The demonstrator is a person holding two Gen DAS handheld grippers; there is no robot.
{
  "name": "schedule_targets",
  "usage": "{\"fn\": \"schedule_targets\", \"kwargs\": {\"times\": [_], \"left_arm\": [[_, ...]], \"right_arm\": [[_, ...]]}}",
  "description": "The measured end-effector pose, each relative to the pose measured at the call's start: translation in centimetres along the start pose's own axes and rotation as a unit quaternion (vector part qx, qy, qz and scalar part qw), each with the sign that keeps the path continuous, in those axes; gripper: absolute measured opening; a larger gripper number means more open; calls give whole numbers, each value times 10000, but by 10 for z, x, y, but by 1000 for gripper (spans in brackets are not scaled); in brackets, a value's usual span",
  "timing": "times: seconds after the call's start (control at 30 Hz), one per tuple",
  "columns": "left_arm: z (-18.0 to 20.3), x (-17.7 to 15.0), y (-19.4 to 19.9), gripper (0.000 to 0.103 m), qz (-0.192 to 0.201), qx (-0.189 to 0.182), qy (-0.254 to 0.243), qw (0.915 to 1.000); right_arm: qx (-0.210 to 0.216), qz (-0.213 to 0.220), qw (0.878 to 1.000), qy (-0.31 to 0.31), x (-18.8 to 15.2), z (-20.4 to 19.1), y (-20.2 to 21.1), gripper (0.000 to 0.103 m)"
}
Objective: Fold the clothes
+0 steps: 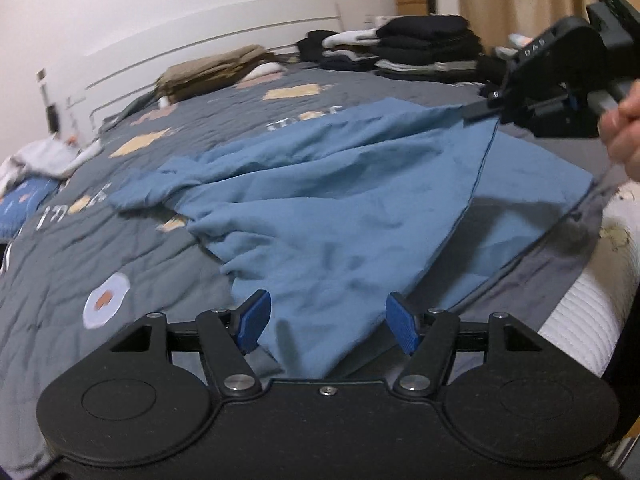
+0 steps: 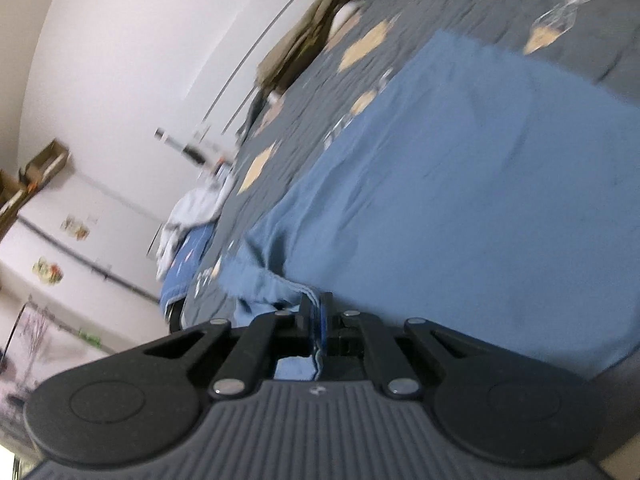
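Left wrist view shows the blue shirt (image 1: pixel 340 200) spread on the grey bed (image 1: pixel 120 264), one corner lifted and pinched by the right hand-held gripper (image 1: pixel 478 111). The left hand-held gripper (image 1: pixel 328 322) hangs spread over the shirt's near edge, holding nothing. Folded dark clothes (image 1: pixel 416 46) are stacked at the bed's far side.

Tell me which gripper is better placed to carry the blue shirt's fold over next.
Right. The right gripper is shut on the blue shirt, lifting its hem off the quilt; the left gripper hangs open, gripping nothing.
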State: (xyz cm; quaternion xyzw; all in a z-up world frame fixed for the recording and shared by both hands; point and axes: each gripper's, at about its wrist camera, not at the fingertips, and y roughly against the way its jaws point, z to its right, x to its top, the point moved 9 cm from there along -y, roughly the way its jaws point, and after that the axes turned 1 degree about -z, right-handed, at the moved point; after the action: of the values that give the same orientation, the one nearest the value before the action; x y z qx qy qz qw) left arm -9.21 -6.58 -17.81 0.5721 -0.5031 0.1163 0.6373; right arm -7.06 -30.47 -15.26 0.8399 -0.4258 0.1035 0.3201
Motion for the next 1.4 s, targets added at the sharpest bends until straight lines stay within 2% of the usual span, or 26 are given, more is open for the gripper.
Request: {"fn": "schedule_targets", "kwargs": {"times": [0.23,0.43,0.5,0.63,0.67,0.73,0.77,0.83,1.03,1.2,1.27,1.4], "left_arm": [[44,9,-17,63,-23,-158,-690,9975],[84,11,-32,62,-4,-354,-1291,9910],[93,8,-40,59,-56,-279,-1541,9876],[98,5,-57,49,-221,-100,-1861,9822],[96,3,-58,35,-281,-100,-1882,9817],[93,0,-61,21,-402,-102,-1924,9804],[91,-2,-62,15,-462,-103,-1945,9798],[88,-5,-64,10,-582,-104,-1986,9783],[77,-12,-69,7,-844,-71,-2099,9741],[61,-5,-61,5,-740,116,-2060,9757],[49,-3,-60,5,-752,147,-1895,9789],[56,-11,-63,8,-905,57,-1985,9759]], "right_arm": [[-519,371,9977,-207,25,57,29,3],[-703,542,9957,-256,37,85,47,3],[-713,574,9953,-325,41,94,54,3],[-724,680,9940,-452,47,108,64,3],[-712,737,9935,-492,50,110,67,3],[-721,834,9927,-495,55,113,77,3],[-728,880,9922,-490,58,114,82,3],[-966,877,9906,-406,60,121,87,3],[-1807,545,9820,-72,52,143,75,3],[-1480,972,9842,-66,65,127,98,3],[-1555,948,9832,-114,64,133,99,3],[-1842,757,9798,-197,62,150,92,3]]}}
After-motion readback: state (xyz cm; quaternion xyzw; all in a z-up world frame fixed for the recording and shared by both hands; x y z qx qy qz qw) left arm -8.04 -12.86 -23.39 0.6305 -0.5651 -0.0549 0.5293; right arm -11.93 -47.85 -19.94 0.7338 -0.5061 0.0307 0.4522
